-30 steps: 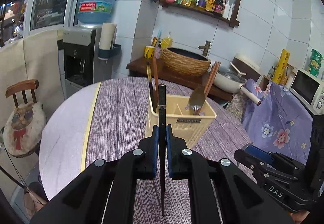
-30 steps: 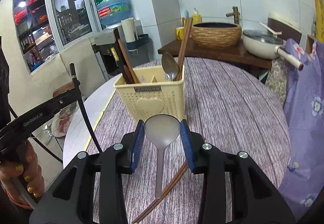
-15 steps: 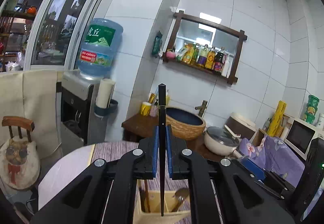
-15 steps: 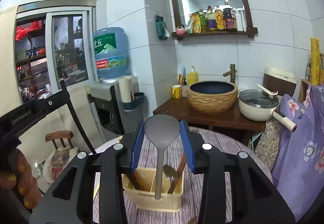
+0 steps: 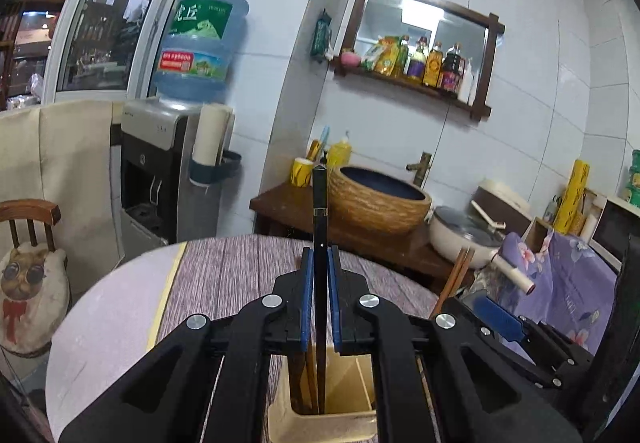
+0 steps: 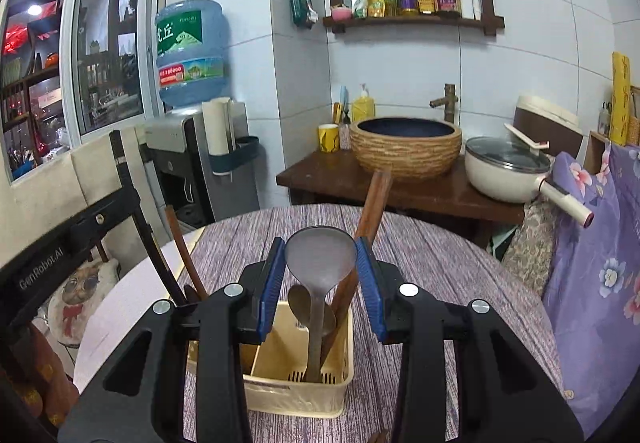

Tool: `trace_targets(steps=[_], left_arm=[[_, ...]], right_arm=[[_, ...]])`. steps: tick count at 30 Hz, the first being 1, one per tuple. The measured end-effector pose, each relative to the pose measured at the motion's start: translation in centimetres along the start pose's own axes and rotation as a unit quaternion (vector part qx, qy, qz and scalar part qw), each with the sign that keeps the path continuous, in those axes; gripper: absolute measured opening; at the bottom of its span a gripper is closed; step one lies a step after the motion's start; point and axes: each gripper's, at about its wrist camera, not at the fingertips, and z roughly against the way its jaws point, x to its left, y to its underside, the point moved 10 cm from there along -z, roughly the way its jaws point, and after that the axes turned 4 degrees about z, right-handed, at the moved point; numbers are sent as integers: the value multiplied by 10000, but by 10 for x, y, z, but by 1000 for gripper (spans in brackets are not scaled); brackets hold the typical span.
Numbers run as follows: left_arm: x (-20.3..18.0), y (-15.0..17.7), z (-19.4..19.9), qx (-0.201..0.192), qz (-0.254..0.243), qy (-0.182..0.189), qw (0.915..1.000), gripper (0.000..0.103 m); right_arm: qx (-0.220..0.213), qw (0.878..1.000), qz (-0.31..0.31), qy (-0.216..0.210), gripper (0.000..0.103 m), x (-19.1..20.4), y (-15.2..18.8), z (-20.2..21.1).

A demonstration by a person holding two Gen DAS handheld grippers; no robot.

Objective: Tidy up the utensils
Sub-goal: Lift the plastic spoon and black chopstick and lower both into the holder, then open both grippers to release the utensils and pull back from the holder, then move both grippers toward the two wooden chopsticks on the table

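The left gripper (image 5: 319,295) clamps a stiff black chopstick (image 5: 319,227); the right gripper (image 6: 320,279) clamps a spoon (image 6: 320,263), seemingly by its slippery bowl, over the caddy (image 6: 298,391).

The yellow caddy (image 6: 298,395) stood near on the round table (image 6: 440,263). Brown chopsticks (image 6: 370,211) and a second spoon (image 6: 302,305) crowded its right compartment, and darker sticks (image 6: 176,239) its left. The tabletop beyond, toward the far sink counter (image 6: 400,195), lay open.
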Motion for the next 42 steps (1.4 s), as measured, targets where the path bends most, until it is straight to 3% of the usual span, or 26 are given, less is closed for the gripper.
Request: trace_targets(steps=[12,19,21,23,26,30,34,42], left_arm=[[13,47,-16,424,-184,-79,9989,8],[13,50,-4,360,-404,-7,9985,11],[15,50,5,318,-418,-5,9986,19],[19,51,19,208,-422,-17,9989,39],[27,54,39,106,-420,-71,9990,49],[46,71,60,280,-160,-143,9994,58],[68,102,72,667,200,-319,9971,60],[90,163,89,1254,546,-478,9894,60]], right_arm=[[339,9993,123,3,37,2,46,-14],[344,9993,163,44,39,-2,55,-13],[318,9993,204,33,48,-2,55,-9],[186,9995,255,70,58,-5,54,3],[31,9993,326,182,66,-10,55,22],[38,9985,367,392,74,-18,67,50],[482,9971,367,471,83,-21,102,68],[1889,9798,381,535,84,-1,212,69]])
